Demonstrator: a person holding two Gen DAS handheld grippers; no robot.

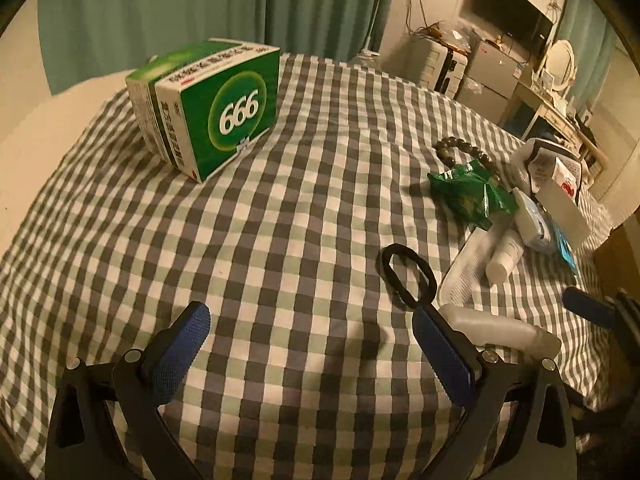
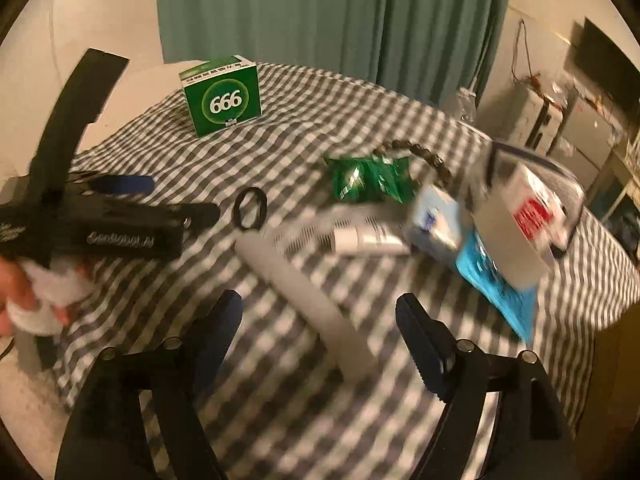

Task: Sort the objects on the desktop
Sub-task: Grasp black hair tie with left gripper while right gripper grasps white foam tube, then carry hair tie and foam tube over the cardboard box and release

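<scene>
A green "666" box stands at the far left of the checked tablecloth; it also shows in the right wrist view. A black ring, a green packet, a bead bracelet and a white tube lie to the right. My left gripper is open and empty above bare cloth. My right gripper is open, its fingers either side of a pale grey stick on the cloth. The right wrist view is blurred.
A pile at the right holds a white box with red print, a blue packet and a clear bag. The left gripper's body shows at the left of the right wrist view. Shelves and a monitor stand behind.
</scene>
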